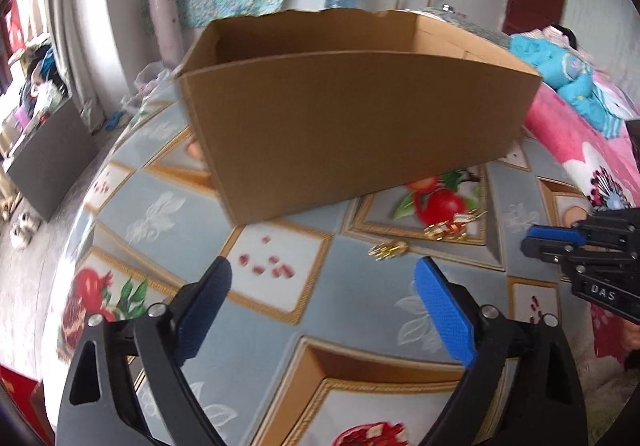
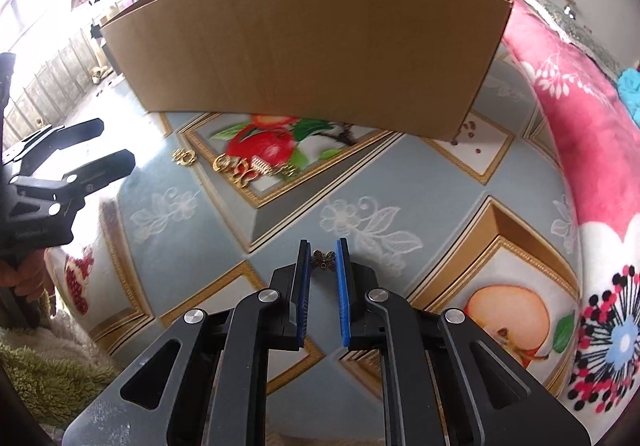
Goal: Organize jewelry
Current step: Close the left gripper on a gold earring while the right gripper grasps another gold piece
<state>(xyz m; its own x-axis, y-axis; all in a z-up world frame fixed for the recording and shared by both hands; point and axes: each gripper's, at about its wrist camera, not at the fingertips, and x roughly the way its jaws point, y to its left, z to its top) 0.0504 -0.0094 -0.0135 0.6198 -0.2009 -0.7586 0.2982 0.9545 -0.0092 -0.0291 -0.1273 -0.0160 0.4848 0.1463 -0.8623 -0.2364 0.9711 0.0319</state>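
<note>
A small bronze butterfly charm [image 2: 324,260] sits between the blue pads of my right gripper [image 2: 323,246], which is shut on it just above the patterned tablecloth [image 2: 400,174]. Several gold jewelry pieces [image 2: 240,166] lie in a loose cluster near the front wall of an open cardboard box [image 2: 304,46]. In the left wrist view the same gold pieces [image 1: 448,228] and one apart [image 1: 388,249] lie just beyond my left gripper [image 1: 324,270], which stands wide open with nothing between its fingers. The right gripper [image 1: 527,239] shows at the right edge, and the box [image 1: 352,126] stands behind.
A pink flowered blanket [image 2: 580,134] borders the table on the right. A green shaggy cloth [image 2: 48,378] lies at the near left corner. The left gripper [image 2: 116,142] hovers at the left. A grey cabinet [image 1: 48,162] and floor lie beyond the table's left edge.
</note>
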